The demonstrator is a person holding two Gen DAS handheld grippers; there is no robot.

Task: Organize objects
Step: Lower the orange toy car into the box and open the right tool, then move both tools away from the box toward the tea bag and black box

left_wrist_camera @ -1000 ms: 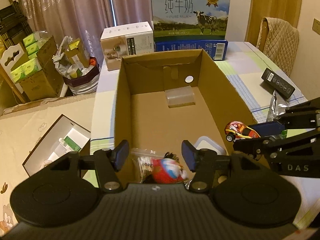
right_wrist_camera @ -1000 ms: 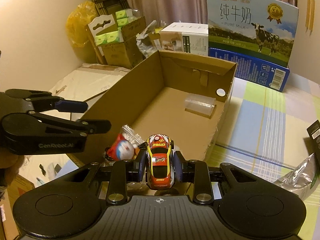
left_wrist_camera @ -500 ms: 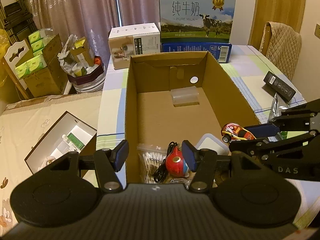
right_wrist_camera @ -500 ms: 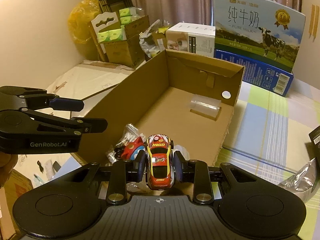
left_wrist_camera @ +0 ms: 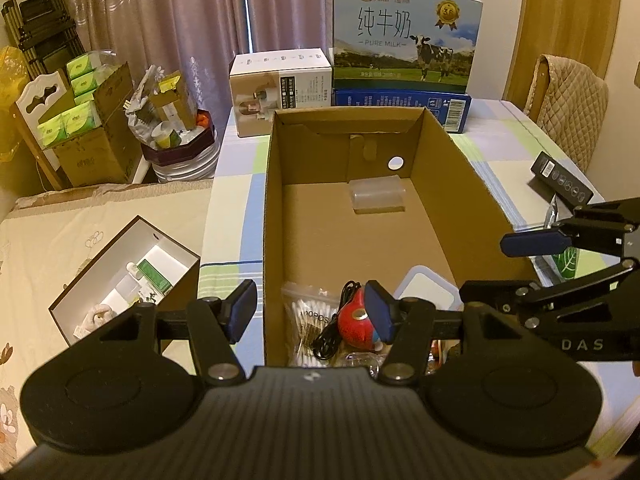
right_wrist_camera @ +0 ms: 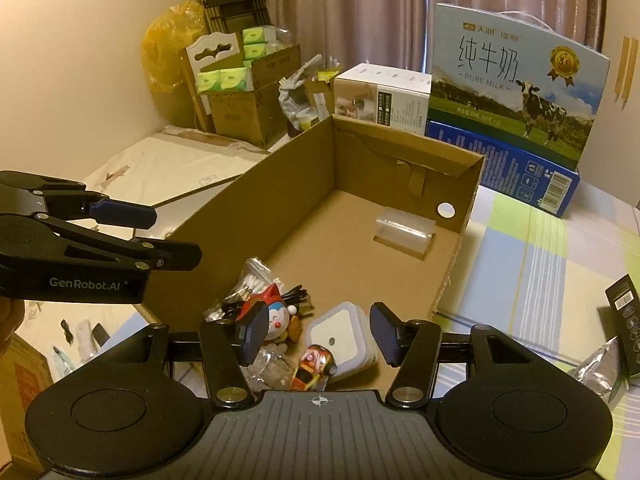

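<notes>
An open cardboard box [left_wrist_camera: 276, 208] [right_wrist_camera: 280, 200] stands on the table. My right gripper [right_wrist_camera: 320, 330] is open and empty above the box's near end. The red and yellow toy car [right_wrist_camera: 314, 366] lies on the box floor below it, beside a white square container [right_wrist_camera: 340, 334] [left_wrist_camera: 426, 290]. A red and blue toy figure [right_wrist_camera: 276, 316] [left_wrist_camera: 354, 322], a black cable [right_wrist_camera: 296, 294], a bag of cotton swabs [left_wrist_camera: 306, 314] and a clear plastic piece [right_wrist_camera: 404, 236] [left_wrist_camera: 376, 198] also lie in the box. My left gripper [left_wrist_camera: 310, 314] is open and empty over the box's near left corner.
A milk carton box [right_wrist_camera: 512, 80] and a white appliance box [left_wrist_camera: 280, 90] stand behind the cardboard box. A black remote box [left_wrist_camera: 560, 178] and a foil packet [right_wrist_camera: 600, 368] lie on the table at right. An open white box [left_wrist_camera: 124, 276] sits on the bed at left.
My right gripper opened and let go of the toy car, which now lies in the box. Both grippers rose a little and drew back.
</notes>
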